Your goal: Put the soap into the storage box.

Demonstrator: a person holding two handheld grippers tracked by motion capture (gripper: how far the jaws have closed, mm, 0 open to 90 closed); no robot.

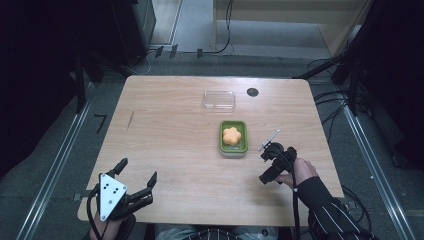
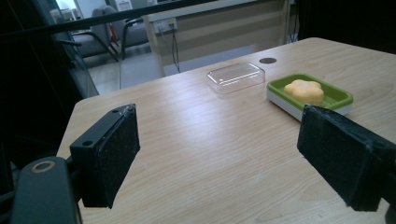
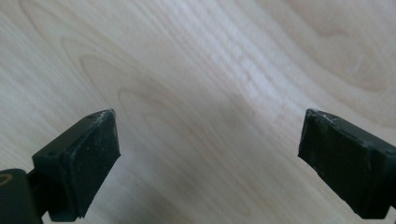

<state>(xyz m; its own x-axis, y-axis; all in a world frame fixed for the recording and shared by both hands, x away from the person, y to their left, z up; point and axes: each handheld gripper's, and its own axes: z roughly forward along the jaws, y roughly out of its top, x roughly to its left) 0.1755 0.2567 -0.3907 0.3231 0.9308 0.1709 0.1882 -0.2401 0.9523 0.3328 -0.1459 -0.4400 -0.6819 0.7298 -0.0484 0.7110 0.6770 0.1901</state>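
Below, in the high view, we see a wooden tabletop [image 1: 175,135] with a green dish [image 1: 233,138] just right of the frame's centre, and an orange flower-shaped soap [image 1: 232,135] lying in it. Above and slightly left of the dish sits a clear plastic lid [image 1: 219,99], apart from it, and a small dark round hole [image 1: 252,92] lies just right of the lid. At lower left we find the left gripper [image 1: 136,174], its fingers spread wide and holding nothing; its own view shows the same wide gap over bare wood, with the dish [image 2: 343,95], soap [image 2: 304,90] and lid [image 2: 236,76] at upper right. At lower right of the high view, a hand [image 1: 301,171] in a striped sleeve [image 1: 331,210] holds the right gripper [image 1: 266,164], right of the dish. Its own view shows its fingers [image 3: 79,161] far apart, empty, over plain wood grain.
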